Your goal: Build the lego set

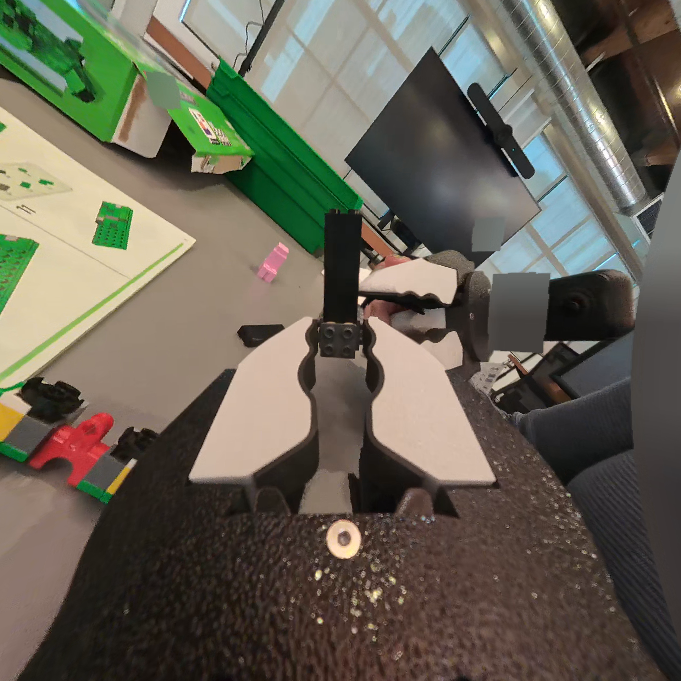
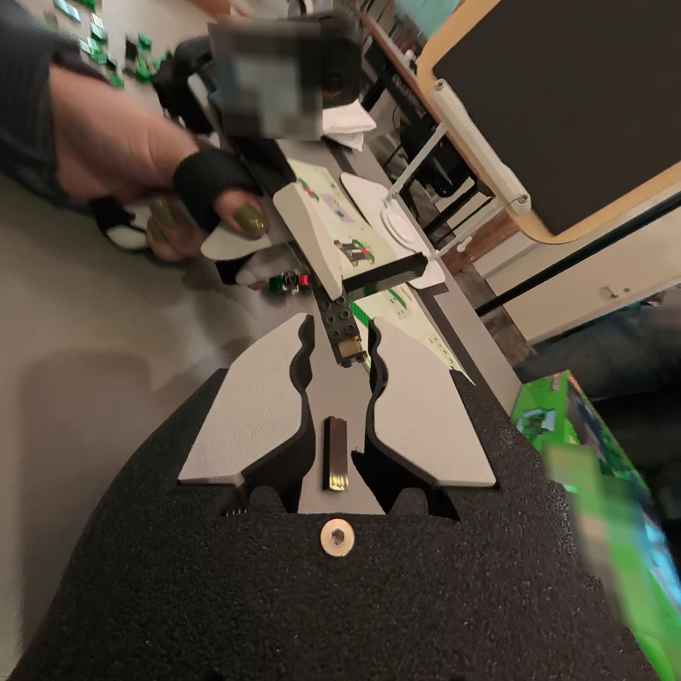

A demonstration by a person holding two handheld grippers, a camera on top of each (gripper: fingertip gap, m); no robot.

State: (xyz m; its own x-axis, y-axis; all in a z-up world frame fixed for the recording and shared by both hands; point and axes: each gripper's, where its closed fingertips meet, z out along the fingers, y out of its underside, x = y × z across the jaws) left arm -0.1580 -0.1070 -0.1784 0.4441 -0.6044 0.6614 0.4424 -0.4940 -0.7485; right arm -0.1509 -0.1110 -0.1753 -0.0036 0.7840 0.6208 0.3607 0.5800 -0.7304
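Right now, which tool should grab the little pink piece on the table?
Probably right. The left tool is shut on the black lego assembly, so it is busy. The right tool is open and holds nothing. The pink piece lies loose on the grey table.

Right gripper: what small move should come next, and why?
Probably ease the right gripper forward and close on the grey studded brick. Its fingers stand open around that free end, while the left gripper already clamps the black assembly off the table.
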